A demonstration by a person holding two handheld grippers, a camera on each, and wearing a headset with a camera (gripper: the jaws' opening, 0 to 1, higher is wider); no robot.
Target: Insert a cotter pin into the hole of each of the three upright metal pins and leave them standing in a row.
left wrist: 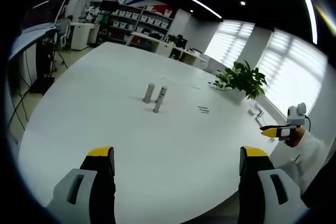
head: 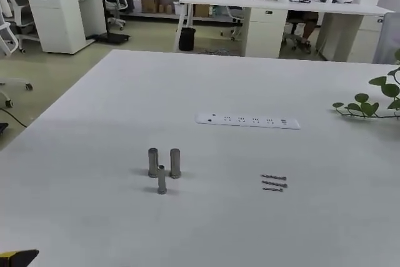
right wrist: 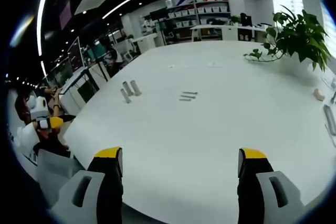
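Near the middle of the white, smooth, matte counter [head: 94, 217], three metal pins [head: 162, 179] are standing upright in a tight group, two side by side at the back and one just in front, between them. They are plain grey cylinders and are giving a dull shine. To their right, well apart from them, three cotter pins [head: 274, 183] are lying flat. They are thin and dark and are lying parallel, one below another. Farther back, a long flat white power strip [head: 248, 120] is lying on the counter, and the round green leaves of a plant [head: 369, 105] are reaching in from the right edge.

At the near side, the left gripper [left wrist: 177, 156] is hovering over the counter with its fingers [left wrist: 100, 169], black with yellow tips, spread wide. Beside it, the right gripper [right wrist: 180, 154] is hovering with its fingers [right wrist: 109, 171] spread wide too. Both grippers are well apart from the pins.
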